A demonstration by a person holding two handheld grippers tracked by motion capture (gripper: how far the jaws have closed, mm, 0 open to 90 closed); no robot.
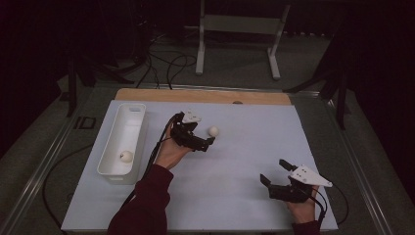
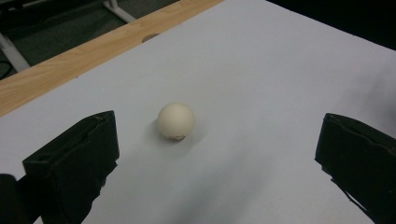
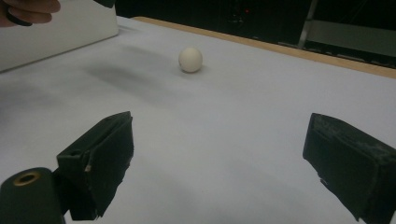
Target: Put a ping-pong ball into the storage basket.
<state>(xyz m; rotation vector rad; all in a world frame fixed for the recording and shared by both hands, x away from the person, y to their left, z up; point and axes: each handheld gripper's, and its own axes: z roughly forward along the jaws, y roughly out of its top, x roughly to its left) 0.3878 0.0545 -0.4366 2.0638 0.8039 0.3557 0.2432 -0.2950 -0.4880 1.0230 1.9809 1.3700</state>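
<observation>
- A white ball (image 1: 213,131) lies on the pale sheet (image 1: 235,196) that covers the table, toward the far middle, with bare sheet all round it.
- The left tongs (image 1: 211,142) sit just beside the ball on its near-left side, not touching it; in the left gripper view the ball (image 2: 175,121) lies ahead, between the two jaws, which are spread wide.
- Nothing stands between those jaws and the ball.
- The left hand (image 1: 171,152) grips the tongs, its dark red sleeve (image 1: 147,205) coming in from the near edge.
- A long white tray (image 1: 115,147) lies along the left side of the sheet, well apart from the ball; a second ball (image 1: 126,156) rests inside it near its near end.
- The right tongs (image 1: 275,171) rest at the near right of the sheet, well apart from the ball, jaws spread with nothing between them; the right gripper view shows the ball (image 3: 190,59) far ahead.
- A strip of bare wood (image 1: 205,96) shows at the table's far edge.
</observation>
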